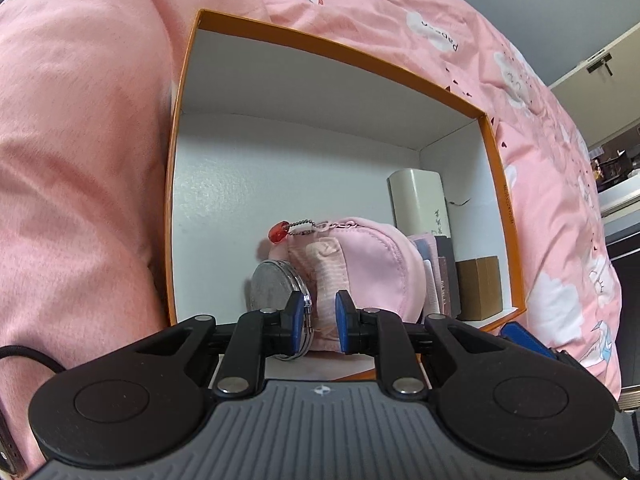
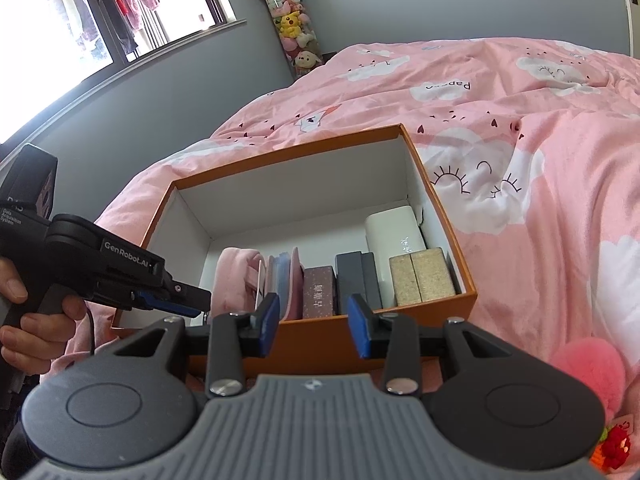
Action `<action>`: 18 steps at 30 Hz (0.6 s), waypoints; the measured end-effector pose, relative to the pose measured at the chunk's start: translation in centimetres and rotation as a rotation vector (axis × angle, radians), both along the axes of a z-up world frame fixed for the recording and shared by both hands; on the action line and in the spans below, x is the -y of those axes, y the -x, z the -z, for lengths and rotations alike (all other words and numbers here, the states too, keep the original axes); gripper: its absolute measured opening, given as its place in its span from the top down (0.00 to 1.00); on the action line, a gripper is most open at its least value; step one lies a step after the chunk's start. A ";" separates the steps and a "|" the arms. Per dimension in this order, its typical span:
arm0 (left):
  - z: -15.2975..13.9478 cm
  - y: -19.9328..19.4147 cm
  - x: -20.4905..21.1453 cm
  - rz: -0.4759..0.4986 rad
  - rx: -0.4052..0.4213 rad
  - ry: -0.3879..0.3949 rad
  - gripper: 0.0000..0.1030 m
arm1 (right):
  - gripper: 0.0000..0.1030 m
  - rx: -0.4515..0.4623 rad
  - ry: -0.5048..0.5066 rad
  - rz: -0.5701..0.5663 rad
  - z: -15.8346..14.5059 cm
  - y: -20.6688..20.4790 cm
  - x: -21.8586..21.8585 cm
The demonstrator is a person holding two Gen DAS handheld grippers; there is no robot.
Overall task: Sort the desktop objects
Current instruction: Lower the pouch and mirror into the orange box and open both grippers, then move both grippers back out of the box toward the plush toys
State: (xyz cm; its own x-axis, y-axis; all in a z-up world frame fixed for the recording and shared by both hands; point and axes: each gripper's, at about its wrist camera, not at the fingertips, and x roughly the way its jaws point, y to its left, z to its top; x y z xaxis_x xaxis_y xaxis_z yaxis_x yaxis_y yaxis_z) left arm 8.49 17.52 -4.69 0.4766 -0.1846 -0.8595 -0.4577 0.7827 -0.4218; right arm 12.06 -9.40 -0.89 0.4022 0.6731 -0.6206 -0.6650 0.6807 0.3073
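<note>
An orange box [image 1: 340,46] [image 2: 288,152] with a white inside lies on the bed. My left gripper [image 1: 320,318] [image 2: 196,304] reaches into its near-left corner, jaws almost together. A round silver mirror [image 1: 272,288] leans on a pink pouch [image 1: 360,264] [image 2: 236,276]. The mirror's chrome rim shows beside the left pad, but the pads do not clamp it. To the right stand a cream case [image 2: 394,232], a gold box [image 2: 424,276], a dark grey box [image 2: 358,280] and a maroon box [image 2: 319,292]. My right gripper [image 2: 314,324] hangs open and empty before the box's near wall.
Pink bedding [image 2: 520,120] surrounds the box, bulging high on the left [image 1: 80,160]. A pink plush thing [image 2: 580,364] and a red item [image 2: 616,444] lie at the lower right. A person's hand [image 2: 28,320] holds the left gripper. The box's back half is bare floor.
</note>
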 end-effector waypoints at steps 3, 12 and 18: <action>-0.3 0.2 0.0 -0.006 0.006 -0.008 0.80 | 0.60 0.002 0.003 0.001 0.0 0.0 0.0; -3.9 1.9 2.1 0.050 0.112 -0.154 0.77 | 0.55 0.034 -0.004 0.019 -1.1 -0.1 2.0; -7.0 3.2 5.9 0.170 0.259 -0.284 0.77 | 0.48 0.086 -0.039 0.000 -3.0 0.4 5.0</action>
